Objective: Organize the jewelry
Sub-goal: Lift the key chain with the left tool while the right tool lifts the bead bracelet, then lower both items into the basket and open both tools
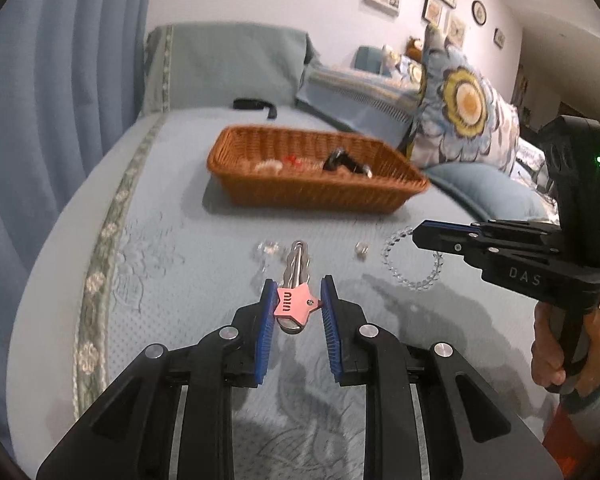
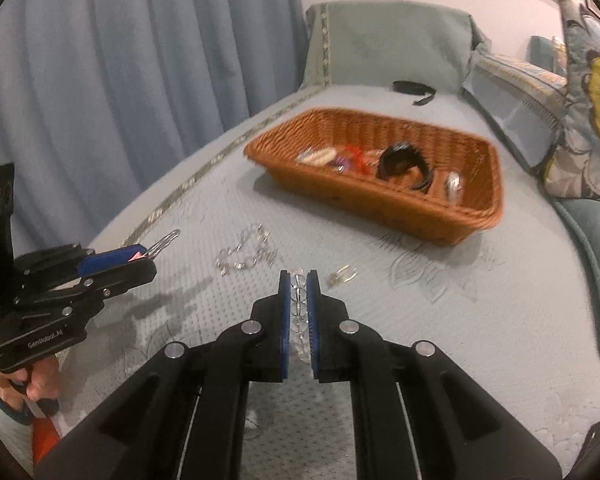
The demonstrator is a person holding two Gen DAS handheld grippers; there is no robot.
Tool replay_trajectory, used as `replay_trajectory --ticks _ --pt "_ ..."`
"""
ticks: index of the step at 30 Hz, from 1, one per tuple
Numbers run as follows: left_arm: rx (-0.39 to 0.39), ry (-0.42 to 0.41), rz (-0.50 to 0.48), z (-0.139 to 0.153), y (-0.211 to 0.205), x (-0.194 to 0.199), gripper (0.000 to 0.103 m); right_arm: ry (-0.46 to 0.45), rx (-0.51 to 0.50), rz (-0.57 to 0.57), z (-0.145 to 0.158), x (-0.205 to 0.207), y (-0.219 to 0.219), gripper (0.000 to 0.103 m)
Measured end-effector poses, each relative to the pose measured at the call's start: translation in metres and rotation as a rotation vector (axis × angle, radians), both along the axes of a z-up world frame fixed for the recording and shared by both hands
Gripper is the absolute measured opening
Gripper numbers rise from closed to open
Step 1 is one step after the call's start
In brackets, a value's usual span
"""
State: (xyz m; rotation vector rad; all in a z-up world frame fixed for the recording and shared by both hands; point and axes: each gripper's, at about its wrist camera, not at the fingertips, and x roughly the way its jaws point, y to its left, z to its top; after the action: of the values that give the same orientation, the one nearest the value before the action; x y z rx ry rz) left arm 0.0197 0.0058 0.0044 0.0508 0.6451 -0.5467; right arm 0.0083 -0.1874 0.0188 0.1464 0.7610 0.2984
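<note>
- Blue quilted bedspread (image 1: 188, 216) underfoot, curtain (image 2: 120, 60) behind, floral pillow (image 1: 460, 100) at the right.
- Left gripper (image 1: 295, 300) pinched a pink star hair clip (image 1: 294, 305); long axis ran straight ahead, silver prongs pointing toward the basket (image 1: 320, 196).
- Right gripper (image 2: 299, 280) pressed together on a clear bead bracelet (image 2: 300, 320), beads strung along the pads.
- Chain (image 2: 246, 252) and small ring (image 2: 344, 274) lay loose on the cover, short of the basket.
</note>
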Motion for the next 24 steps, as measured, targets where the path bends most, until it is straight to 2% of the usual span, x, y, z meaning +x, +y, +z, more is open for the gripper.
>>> replay_trajectory --ticks 8,13,18,24 --pt "-0.031 -0.064 -0.016 0.037 -0.021 0.019 0.021 -0.071 0.051 -0.098 0.040 0.014 -0.043 0.006" --pt "-0.050 -0.102 -0.025 0.057 -0.042 0.055 0.021 -0.105 0.052 -0.131 0.063 0.054 -0.059 0.006" --pt "-0.084 -0.092 -0.007 0.057 -0.061 0.110 0.021 -0.073 0.065 -0.137 0.057 0.106 -0.061 0.006" --pt "-0.070 -0.038 0.043 0.031 -0.079 0.170 0.021 -0.004 0.072 -0.118 0.031 0.167 -0.051 0.006"
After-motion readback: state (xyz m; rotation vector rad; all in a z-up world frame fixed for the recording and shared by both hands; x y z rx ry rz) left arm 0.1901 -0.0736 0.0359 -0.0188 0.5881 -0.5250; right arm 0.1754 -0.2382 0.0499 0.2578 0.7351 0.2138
